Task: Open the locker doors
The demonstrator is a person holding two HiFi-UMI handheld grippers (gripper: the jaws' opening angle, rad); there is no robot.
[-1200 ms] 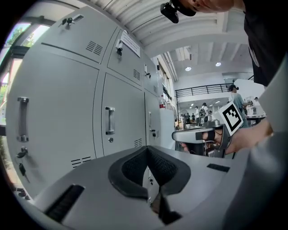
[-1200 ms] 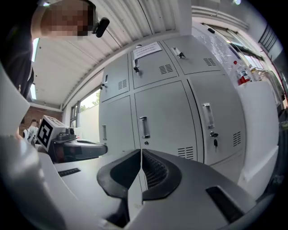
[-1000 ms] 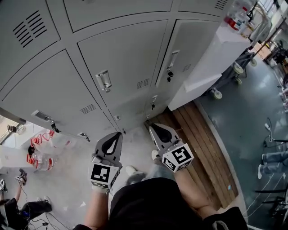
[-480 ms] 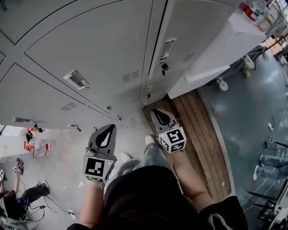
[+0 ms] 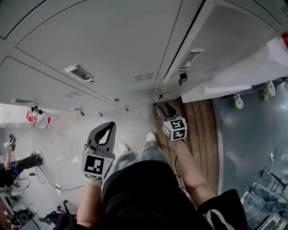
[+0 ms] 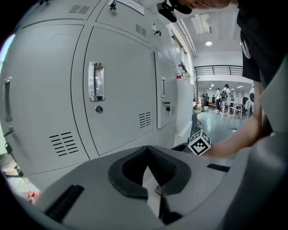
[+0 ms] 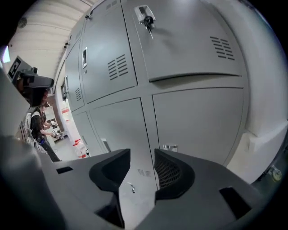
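- All locker doors (image 7: 198,121) in view stand shut, filling the upper frame of the head view.
- Right gripper (image 7: 142,161): jaws partly apart, just been opening, nothing between; a low door's handle (image 7: 170,147) lies ahead, just above its right jaw, mostly hidden, axis unclear.
- Left gripper (image 6: 147,155): jaws together, empty, farther from that handle.
- One label (image 6: 132,5), top of left gripper view, unreadable.

No legible txt, labels, nos.
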